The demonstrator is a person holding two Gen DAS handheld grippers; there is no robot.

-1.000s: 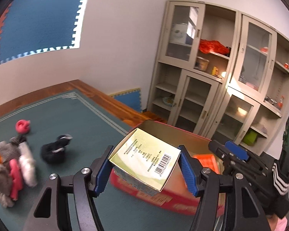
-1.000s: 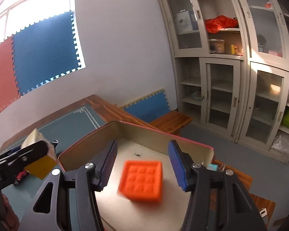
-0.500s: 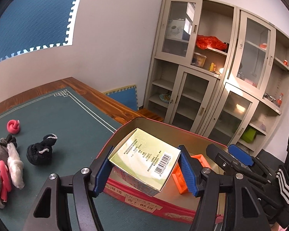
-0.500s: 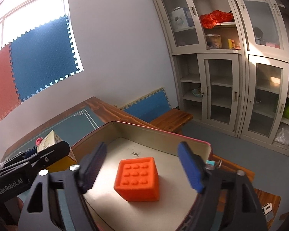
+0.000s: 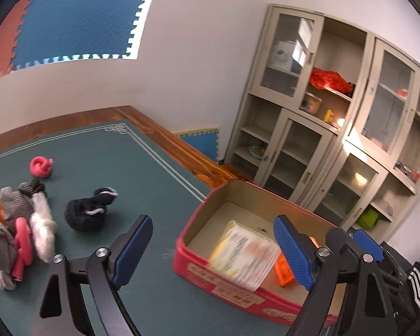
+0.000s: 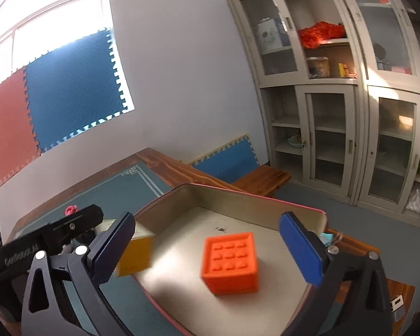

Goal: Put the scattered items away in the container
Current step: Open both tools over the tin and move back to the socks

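carton (image 5: 242,254) dropped from left tool (image 5: 215,252); socks (image 5: 28,224) left-view only.

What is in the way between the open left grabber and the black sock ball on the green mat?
Nothing visible. The left gripper is open, and only bare green mat lies between it and the black sock ball. The sock pile sits off to the side.

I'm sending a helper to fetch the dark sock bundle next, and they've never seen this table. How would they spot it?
Start at the green table mat and find the red box at its edge. Left of the box, apart from it, lies the black rolled sock. It sits alone between the box and the pile of grey, white and pink socks, and it is the only black item, with thin white stripes.
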